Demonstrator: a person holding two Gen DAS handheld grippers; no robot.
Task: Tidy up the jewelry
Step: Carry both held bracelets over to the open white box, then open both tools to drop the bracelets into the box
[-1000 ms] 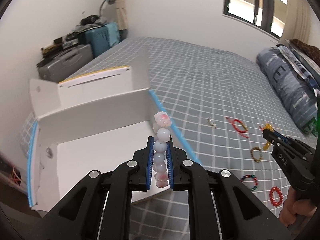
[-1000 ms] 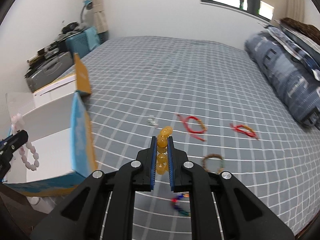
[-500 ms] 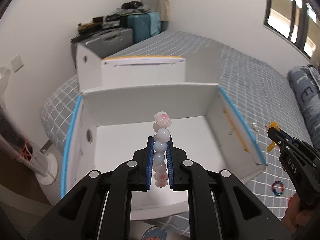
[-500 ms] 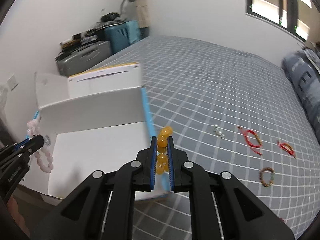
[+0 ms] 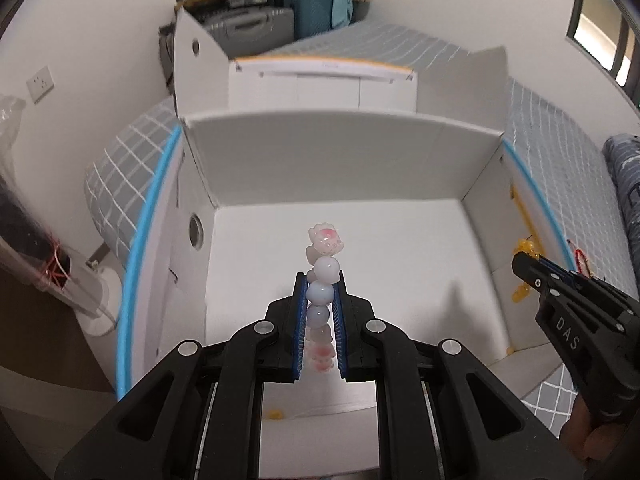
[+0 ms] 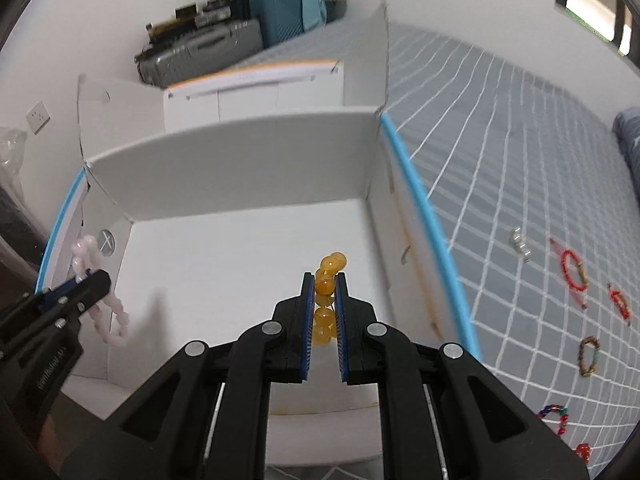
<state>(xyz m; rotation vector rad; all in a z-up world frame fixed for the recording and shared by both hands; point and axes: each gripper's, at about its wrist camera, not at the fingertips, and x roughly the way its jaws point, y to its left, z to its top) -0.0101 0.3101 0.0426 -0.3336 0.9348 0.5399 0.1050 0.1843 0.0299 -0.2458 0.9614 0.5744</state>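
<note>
Both grippers have swung from the bed to above the open white box [image 5: 320, 160] — left gripper [image 5: 320, 292] clamped on a pink bead bracelet [image 5: 322, 276], right gripper [image 6: 324, 292] on an amber bead bracelet [image 6: 326, 280], lower centre — next, release them inside.

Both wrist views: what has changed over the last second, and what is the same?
Both hands swung from over the bedspread to over the open white box. The left gripper now holds the pink bead bracelet above the box floor; the right gripper holds the amber bead bracelet above it too. Nothing was let go: both stay clamped. The loose bracelets on the bedspread lie as before.
</note>
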